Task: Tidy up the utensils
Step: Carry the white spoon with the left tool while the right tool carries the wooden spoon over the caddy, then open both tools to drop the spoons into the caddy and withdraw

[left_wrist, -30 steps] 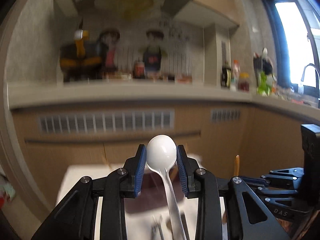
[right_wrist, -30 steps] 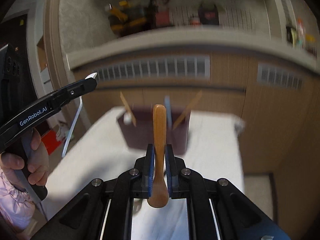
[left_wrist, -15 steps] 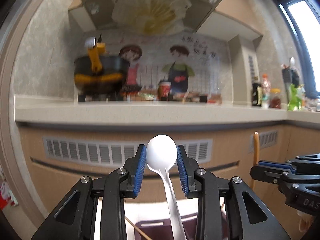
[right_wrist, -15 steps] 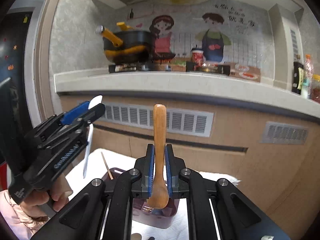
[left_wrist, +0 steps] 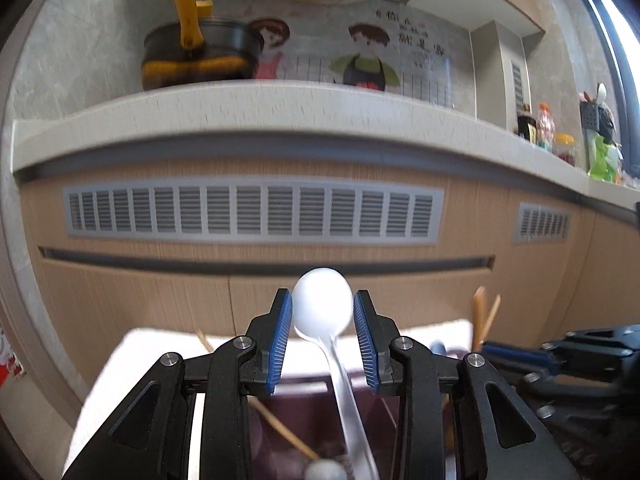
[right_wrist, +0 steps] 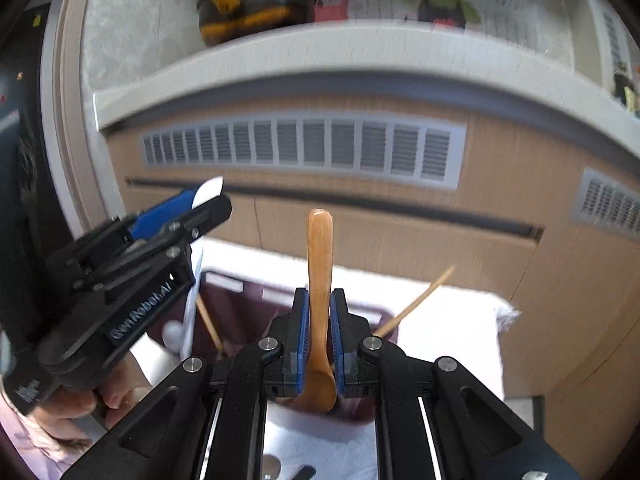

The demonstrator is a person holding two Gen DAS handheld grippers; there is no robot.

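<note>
Room: kitchen, with wood-grain cabinet fronts (left_wrist: 120, 304), a long slatted vent (left_wrist: 252, 210), and a pale counter ledge (left_wrist: 256, 108) carrying a black and yellow pot (left_wrist: 200, 58).
Desk: covered in white cloth (right_wrist: 452, 320), standing in front of the cabinets.
Utensil holder: dark maroon bin (right_wrist: 236, 304) on the cloth, with thin wooden sticks (right_wrist: 416, 304) leaning out of it.
White spoon: bowl (left_wrist: 322, 306) up between the blue pads, handle running down toward the bin.
Left gripper: (left_wrist: 322, 336) pinching the white spoon at its bowl, just above the bin.
Wooden spoon: (right_wrist: 319, 280) upright, bowl end low, over the bin.
Right gripper: (right_wrist: 319, 332) pressed together on the wooden spoon's handle.
Hand: (right_wrist: 76, 408) gripping the left tool's grip, at the right view's lower left.
</note>
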